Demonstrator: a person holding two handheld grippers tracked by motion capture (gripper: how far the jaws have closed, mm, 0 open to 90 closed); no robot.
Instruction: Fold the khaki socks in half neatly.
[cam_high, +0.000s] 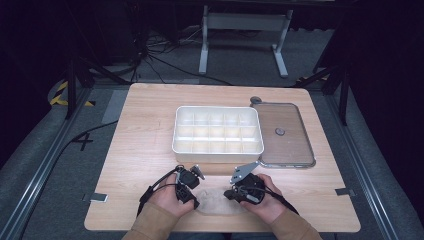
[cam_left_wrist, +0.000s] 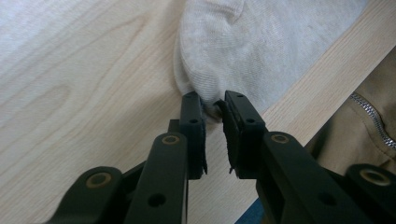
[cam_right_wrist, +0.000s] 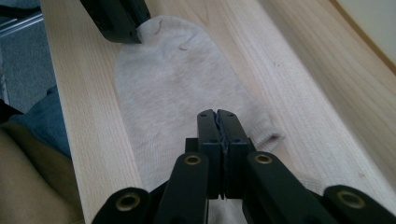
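On the wooden tabletop (cam_high: 150, 130) we see a pale grey sock (cam_right_wrist: 173, 93) lying flat near the front edge, between the two hands. The left tool (cam_left_wrist: 212, 105) pinches one end of the sock; its jaws stand a little apart with a small fold of fabric between them. The right tool (cam_right_wrist: 218, 116) is over the other end, its jaws pressed together with a thin line of cloth between them, so it is grasping the sock too. Behind the hands stands a white compartment box (cam_high: 218, 129), and beside it, to the right, lies its clear lid (cam_high: 285, 134) flat on the tabletop.
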